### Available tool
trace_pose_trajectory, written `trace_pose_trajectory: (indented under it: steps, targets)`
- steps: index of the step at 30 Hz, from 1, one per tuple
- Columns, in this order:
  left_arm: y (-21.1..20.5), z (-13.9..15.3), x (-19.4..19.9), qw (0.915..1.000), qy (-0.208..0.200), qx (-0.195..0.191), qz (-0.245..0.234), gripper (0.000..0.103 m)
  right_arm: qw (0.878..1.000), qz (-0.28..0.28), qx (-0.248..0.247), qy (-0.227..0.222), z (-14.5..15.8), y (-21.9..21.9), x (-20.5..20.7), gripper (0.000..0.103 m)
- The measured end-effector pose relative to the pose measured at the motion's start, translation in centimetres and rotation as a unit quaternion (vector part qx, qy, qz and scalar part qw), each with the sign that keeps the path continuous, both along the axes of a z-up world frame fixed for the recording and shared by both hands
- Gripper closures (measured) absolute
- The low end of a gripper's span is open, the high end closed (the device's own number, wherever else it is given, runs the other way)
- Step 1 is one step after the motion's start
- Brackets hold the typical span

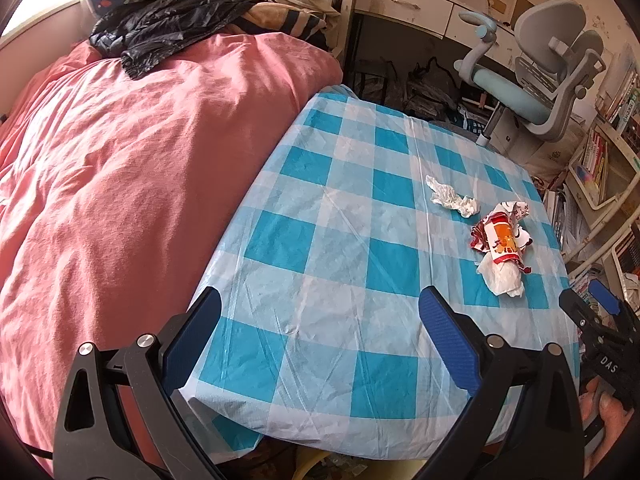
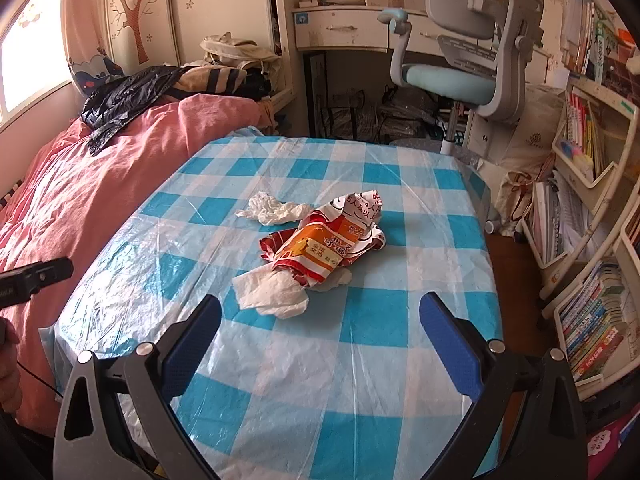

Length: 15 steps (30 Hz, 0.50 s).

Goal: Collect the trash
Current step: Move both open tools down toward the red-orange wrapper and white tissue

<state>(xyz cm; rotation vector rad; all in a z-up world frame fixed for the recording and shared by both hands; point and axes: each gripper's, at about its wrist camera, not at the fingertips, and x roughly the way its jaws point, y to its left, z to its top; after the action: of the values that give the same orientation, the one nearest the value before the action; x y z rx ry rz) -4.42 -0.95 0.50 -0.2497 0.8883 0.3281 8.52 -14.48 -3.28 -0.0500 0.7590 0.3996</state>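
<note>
Right claw [image 2: 320,320] and left claw [image 1: 320,320], both spread and empty, above the checked worktop [image 2: 360,380]. Ahead of the right claw lie a crumpled wrapper [image 2: 324,248] on a tissue [image 2: 276,292], and a second tissue [image 2: 272,208] beyond.

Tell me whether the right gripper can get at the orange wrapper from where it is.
Probably yes: the right gripper is open and faces the orange wrapper across bare tablecloth; only a white tissue lies at the wrapper's near end.
</note>
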Motion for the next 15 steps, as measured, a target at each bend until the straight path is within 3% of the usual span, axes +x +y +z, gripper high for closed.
trace_pose_trajectory:
  steps: [7,15]
  targets:
    - [-4.2,-0.2,-1.0,0.9998,0.011,0.01,-0.012,0.007,0.999,0.007,0.012,0.031,-1.1,-1.0,2.6,0.008]
    - [-6.2,-0.7,0.5,0.9993,0.023,0.013,-0.026,0.007,0.991,-0.014,0.056,0.124,-4.5,-1.9,7.5,0.008]
